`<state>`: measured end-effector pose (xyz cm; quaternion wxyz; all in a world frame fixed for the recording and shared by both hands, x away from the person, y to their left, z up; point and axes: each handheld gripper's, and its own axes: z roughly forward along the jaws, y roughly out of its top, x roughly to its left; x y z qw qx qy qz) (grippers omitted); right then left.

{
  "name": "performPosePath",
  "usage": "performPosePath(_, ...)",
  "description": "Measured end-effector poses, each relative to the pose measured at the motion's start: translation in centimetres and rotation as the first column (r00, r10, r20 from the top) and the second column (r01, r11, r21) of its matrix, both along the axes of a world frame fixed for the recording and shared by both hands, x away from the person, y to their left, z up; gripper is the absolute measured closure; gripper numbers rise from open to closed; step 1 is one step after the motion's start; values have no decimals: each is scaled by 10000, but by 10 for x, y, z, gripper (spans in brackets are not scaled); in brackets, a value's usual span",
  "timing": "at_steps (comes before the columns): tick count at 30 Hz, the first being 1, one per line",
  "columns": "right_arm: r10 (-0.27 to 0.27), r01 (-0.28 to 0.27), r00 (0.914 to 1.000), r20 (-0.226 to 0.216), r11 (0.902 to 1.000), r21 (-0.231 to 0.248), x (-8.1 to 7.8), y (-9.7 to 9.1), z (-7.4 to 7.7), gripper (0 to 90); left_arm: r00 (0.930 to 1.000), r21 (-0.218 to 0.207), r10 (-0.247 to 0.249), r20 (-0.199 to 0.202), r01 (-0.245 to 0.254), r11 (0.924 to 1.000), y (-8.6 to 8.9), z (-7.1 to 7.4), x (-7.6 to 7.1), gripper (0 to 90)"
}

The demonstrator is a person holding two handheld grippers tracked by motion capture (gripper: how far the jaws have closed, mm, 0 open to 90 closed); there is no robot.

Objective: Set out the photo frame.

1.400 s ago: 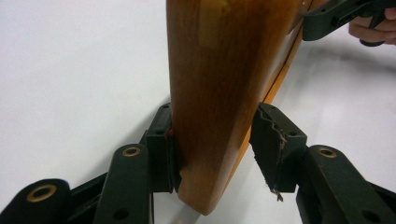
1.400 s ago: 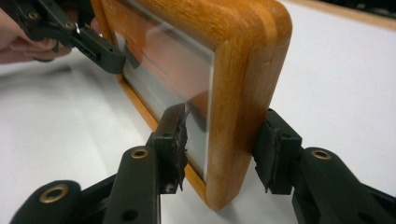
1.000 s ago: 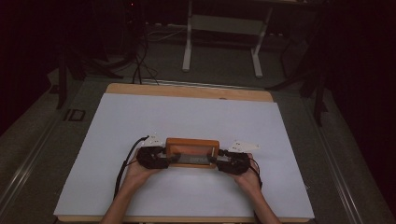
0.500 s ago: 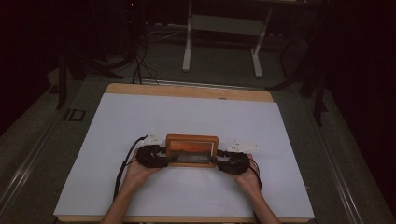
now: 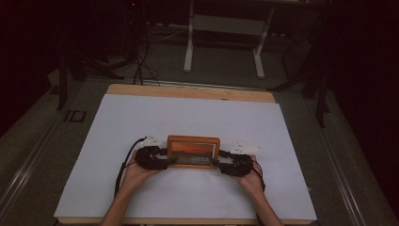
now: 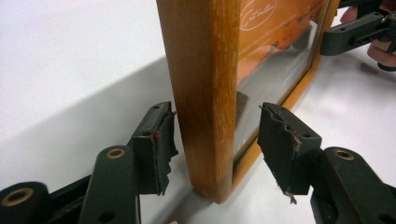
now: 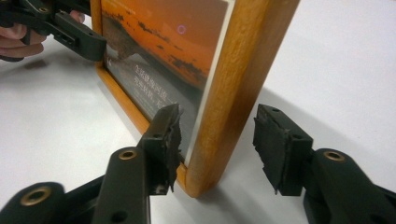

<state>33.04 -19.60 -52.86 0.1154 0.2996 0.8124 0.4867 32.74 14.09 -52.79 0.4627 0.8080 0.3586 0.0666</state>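
Item: wooden picture frame [image 5: 193, 151] with an orange print behind glass, standing upright on its lower edge on the white worktop [image 5: 197, 117], near the middle of the person's side. Left claw [image 6: 215, 140]: spread, jaws having just been opening; the frame's left upright stands between the pads, the rear pad [image 6: 159, 140] very near the wood, the front pad clear of the glass. Right claw [image 7: 217, 140]: spread, jaws likewise just been opening; the frame's right upright stands between them, the front pad [image 7: 170, 137] just beside the glass, the rear pad apart from the wood. Each claw sits low, close to the worktop, at one end of the frame.
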Motion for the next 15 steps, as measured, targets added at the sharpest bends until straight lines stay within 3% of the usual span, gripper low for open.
performPosePath(9,-53,39,9993,366,9993,385,-5,-16,10,427,9998,-120,-50,203,52,9999,17,11,-9,450)
performPosePath(15,-356,312,9972,665,9974,649,-5,-38,17,406,9992,-358,146,385,-132,9993,37,19,-11,452)
